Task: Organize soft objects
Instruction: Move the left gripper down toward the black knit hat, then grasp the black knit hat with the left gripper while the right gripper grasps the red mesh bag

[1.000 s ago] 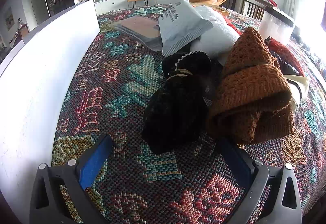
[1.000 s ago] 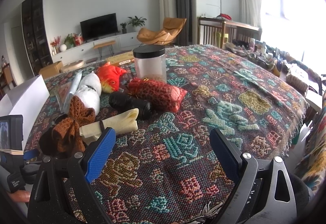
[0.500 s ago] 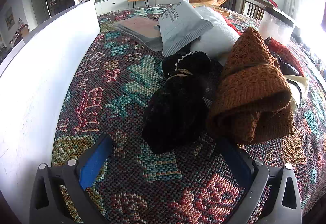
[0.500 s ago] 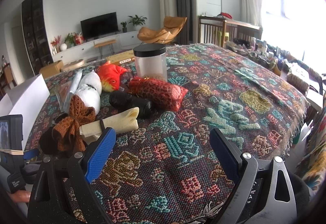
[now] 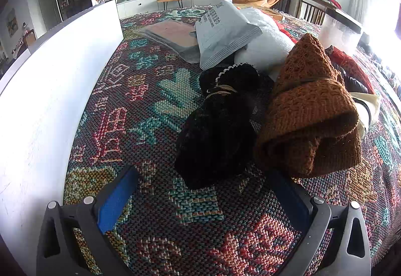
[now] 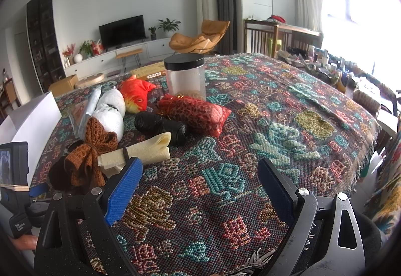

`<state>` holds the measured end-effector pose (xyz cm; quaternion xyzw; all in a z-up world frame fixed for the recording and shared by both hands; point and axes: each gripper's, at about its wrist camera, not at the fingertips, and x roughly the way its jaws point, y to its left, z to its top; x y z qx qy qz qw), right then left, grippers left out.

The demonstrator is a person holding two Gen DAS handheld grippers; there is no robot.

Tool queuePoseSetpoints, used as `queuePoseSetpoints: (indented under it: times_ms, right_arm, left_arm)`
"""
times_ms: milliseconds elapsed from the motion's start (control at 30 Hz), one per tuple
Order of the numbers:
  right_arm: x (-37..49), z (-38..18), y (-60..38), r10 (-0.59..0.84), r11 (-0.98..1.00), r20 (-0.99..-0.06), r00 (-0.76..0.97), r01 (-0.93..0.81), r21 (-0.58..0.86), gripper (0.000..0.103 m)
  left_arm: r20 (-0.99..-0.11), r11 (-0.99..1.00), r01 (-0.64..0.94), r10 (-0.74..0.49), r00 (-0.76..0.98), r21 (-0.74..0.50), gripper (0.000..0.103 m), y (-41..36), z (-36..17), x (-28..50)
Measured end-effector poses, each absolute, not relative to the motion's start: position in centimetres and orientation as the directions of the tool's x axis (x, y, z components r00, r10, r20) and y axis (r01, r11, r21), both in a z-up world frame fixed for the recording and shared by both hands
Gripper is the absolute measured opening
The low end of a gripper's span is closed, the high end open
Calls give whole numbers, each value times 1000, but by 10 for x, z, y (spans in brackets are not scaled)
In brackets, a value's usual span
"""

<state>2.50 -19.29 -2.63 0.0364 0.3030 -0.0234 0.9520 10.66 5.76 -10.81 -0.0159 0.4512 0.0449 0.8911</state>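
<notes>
Currently both grippers — left gripper (image 5: 204, 197), right gripper (image 6: 200, 192) — gape empty; black bundle (image 5: 218, 130) touches brown knit (image 5: 310, 120) — closing risks snagging both.

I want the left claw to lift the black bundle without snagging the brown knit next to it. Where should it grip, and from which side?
Probably the tied waist of the black bundle, where a tan band cinches it narrow. Come from above, fingers closing across its width. The brown knit presses against its right side, so nudge that finger in carefully. The left claw is open, just short of the bundle's near end.
</notes>
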Motion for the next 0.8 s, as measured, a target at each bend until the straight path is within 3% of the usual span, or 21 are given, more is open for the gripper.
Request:
queuePoseSetpoints:
  times_ms: [167,467,800]
  right_arm:
    - [26,-27,-196,-5,995,-585,811,64,81,95]
    - [35,-42,-231,84,951,-636,767,129,282,95]
    - [35,-43,-232,95,950,-637,765,122,288,95]
  left_arm:
    - [-806,995,-94,65,588,12,103,58,-108,107]
    - [-814,999,-54,29,580,-3,103,58,-107,98]
    - [-821,998,-2,-45,569,-56,103,61,-96,73]
